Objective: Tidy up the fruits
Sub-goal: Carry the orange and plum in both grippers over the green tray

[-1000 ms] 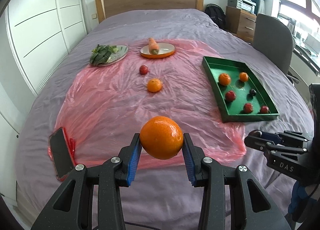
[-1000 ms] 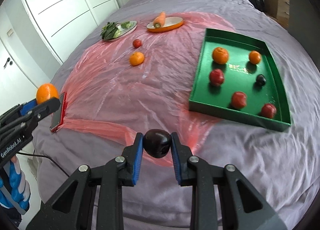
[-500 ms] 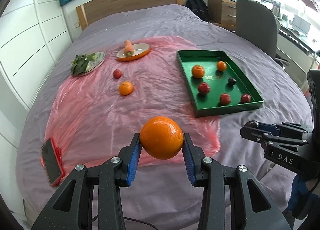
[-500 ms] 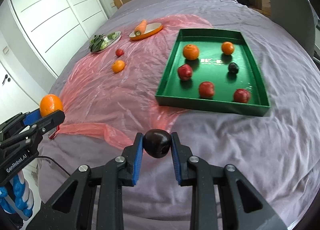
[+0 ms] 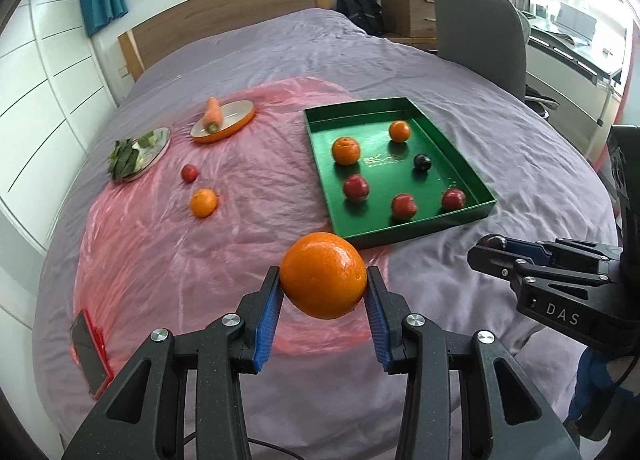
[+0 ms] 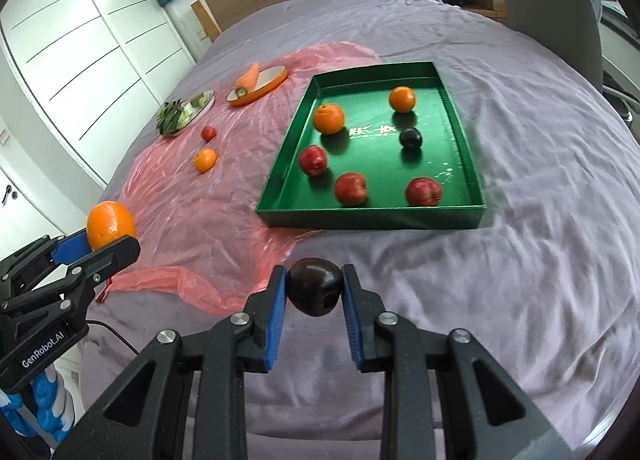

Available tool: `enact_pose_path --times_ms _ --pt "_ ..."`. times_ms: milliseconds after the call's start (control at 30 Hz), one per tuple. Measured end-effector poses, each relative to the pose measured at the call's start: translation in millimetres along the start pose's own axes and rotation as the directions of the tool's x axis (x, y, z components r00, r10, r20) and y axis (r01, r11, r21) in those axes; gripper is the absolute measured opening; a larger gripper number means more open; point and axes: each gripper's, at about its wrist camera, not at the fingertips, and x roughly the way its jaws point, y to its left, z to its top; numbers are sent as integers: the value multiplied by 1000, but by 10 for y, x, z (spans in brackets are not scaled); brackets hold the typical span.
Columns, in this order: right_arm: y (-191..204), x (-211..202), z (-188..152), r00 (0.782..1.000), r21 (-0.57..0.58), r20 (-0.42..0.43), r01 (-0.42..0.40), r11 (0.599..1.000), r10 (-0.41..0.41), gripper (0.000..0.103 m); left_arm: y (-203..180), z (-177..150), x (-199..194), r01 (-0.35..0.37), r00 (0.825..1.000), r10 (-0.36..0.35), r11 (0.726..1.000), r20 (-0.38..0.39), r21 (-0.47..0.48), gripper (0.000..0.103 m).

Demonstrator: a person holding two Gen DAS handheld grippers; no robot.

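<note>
— What's in the shallow green rectangular tray [image 6: 464, 115]?

— Two oranges at the far end, a dark plum [image 6: 411, 138] mid-right, and three red apples nearer the front wall, all apart.

— And the plates?

— The orange-rimmed round plate [image 5: 236, 121] holds a carrot [image 5: 212, 114]; the silver plate [image 5: 158, 147] holds green leaves. A small orange [image 5: 203, 202] and a small red fruit [image 5: 189, 172] lie loose on the pink plastic sheet [image 5: 160, 260].

— The grippers?

— The left gripper [image 5: 323, 296] pinches a large round orange [image 5: 323, 280] above the sheet; the right gripper [image 6: 314, 298] clamps a dark purple plum [image 6: 315, 286] over the grey bedspread [image 6: 520, 260], short of the tray.
</note>
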Motion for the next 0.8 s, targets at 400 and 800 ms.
enact_pose_path --times_ms 400,800 --pt "-254 24 158 1000 30 15 21 999 -21 17 -121 195 238 33 999 -32 999 -18 10 35" --pt "-381 232 518 999 0 18 44 999 -44 17 -39 428 655 59 997 -60 998 -43 -29 35"
